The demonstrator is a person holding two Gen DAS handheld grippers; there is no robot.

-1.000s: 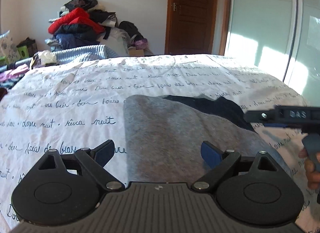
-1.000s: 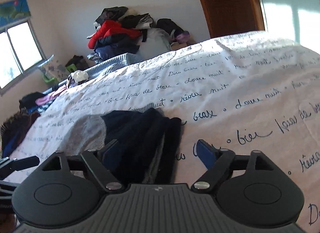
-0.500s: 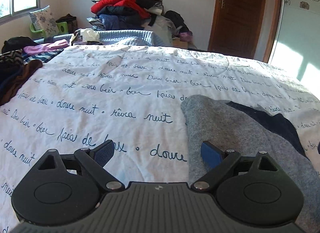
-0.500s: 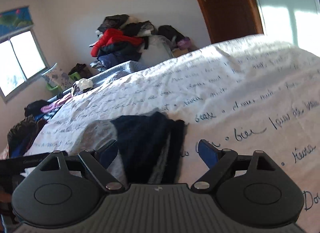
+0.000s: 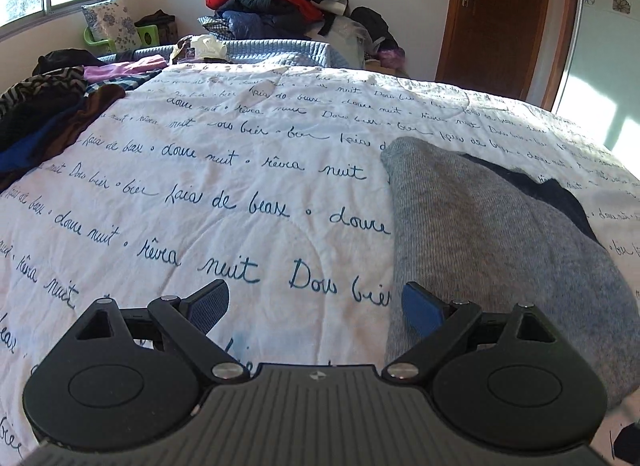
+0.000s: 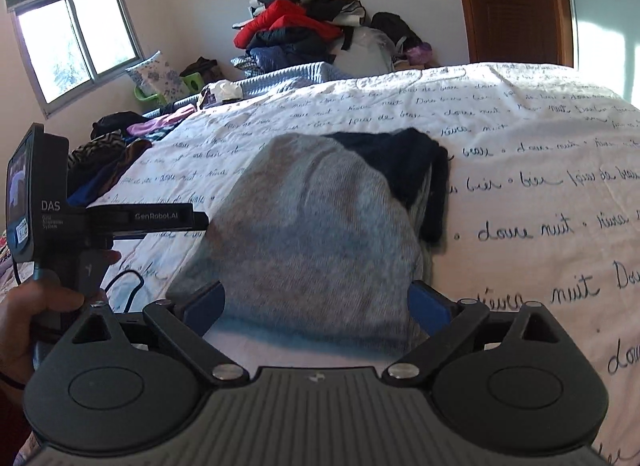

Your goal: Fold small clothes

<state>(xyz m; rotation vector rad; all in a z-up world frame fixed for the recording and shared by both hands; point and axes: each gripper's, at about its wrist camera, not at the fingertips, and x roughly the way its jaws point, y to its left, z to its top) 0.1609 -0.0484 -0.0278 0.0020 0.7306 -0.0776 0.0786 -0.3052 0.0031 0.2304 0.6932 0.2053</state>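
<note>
A grey knit garment (image 6: pixel 312 225) lies folded over on my bed's white quilt (image 5: pixel 200 193), which is printed with blue handwritten French words, and a dark navy layer (image 6: pixel 404 161) shows from under the garment's far right edge. My right gripper (image 6: pixel 316 306) sits low at the near hem of the garment, its blue-padded fingers (image 6: pixel 430 306) spread wide to either side of the cloth and closed on nothing. My left gripper (image 5: pixel 316 302) hangs over bare quilt just beside the garment's left edge, its jaws likewise parted wide and empty; only its right fingertip stands in front of the grey knit, and I cannot tell whether it touches the cloth. From the right wrist view, my left hand (image 6: pixel 36 318) is seen wrapped around the handle of that left tool, which carries a small screen and the lettering "DAS" on its body. At the far left edge of the bed lies a heap of dark and patterned clothes (image 5: pixel 44 113). Beyond the bed, a pile of jackets (image 6: pixel 296 25), red one on top, rises against the wall, between a window (image 6: pixel 76 41) and a brown wooden door (image 6: pixel 516 1).
</note>
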